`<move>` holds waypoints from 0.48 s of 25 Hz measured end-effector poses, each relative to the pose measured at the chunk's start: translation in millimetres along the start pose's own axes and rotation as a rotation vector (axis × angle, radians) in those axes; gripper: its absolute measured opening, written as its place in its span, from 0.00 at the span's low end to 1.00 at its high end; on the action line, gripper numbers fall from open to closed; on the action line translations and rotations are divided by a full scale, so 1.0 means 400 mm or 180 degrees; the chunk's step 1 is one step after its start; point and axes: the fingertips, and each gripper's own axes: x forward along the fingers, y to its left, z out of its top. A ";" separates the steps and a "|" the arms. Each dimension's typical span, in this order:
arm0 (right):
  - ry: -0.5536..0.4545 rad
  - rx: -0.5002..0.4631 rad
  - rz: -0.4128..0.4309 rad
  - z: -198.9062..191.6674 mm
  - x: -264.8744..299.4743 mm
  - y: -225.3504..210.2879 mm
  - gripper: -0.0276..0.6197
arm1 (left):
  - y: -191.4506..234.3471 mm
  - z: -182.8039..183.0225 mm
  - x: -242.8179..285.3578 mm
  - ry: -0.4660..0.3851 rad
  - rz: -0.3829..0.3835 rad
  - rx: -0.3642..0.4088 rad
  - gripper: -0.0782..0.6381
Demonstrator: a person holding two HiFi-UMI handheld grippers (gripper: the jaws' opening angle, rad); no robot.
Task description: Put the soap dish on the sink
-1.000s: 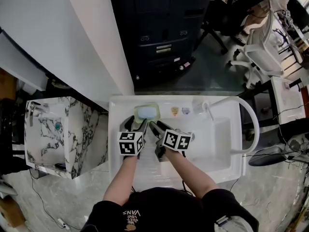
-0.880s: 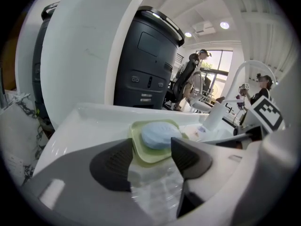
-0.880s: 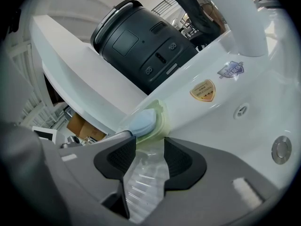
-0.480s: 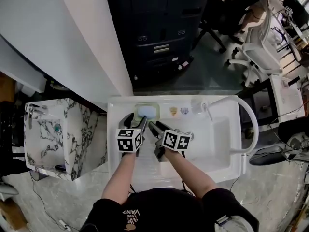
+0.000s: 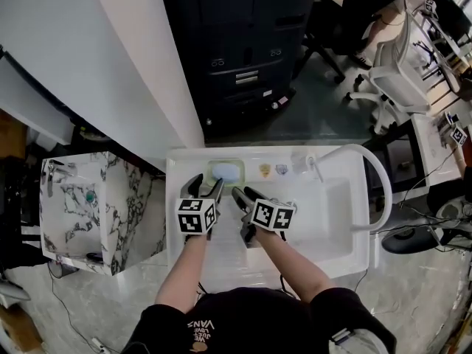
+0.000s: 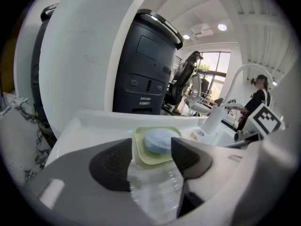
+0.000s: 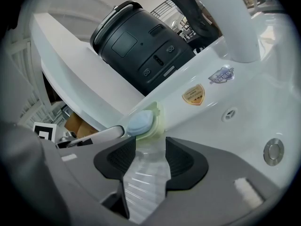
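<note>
A pale green soap dish with a blue soap bar on it sits on the back ledge of the white sink, near its left end. My left gripper stands open just in front of the dish and holds nothing. In the left gripper view the dish lies flat just beyond the left gripper, apart from its two dark pads. My right gripper is open beside the left one, over the ribbed drainboard. In the right gripper view the dish lies past the empty right gripper.
A tall arched white faucet rises at the sink's right end, with the basin below it. Two small stickers mark the back ledge. A black machine stands behind the sink. A marble-patterned unit is at the left.
Both grippers have shifted only slightly and stay open. The soap dish has not moved from the back ledge.
</note>
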 end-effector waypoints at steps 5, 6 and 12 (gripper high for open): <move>-0.0069 -0.0058 -0.0005 0.013 -0.037 -0.004 0.33 | -0.008 0.012 -0.032 -0.0084 0.0025 -0.0005 0.51; -0.0091 -0.0100 -0.0011 0.017 -0.046 -0.003 0.33 | -0.010 0.014 -0.041 -0.0110 0.0029 -0.0014 0.51; -0.0171 -0.0381 0.0007 0.026 -0.113 0.020 0.33 | -0.038 0.005 -0.094 -0.0184 0.0130 0.0050 0.51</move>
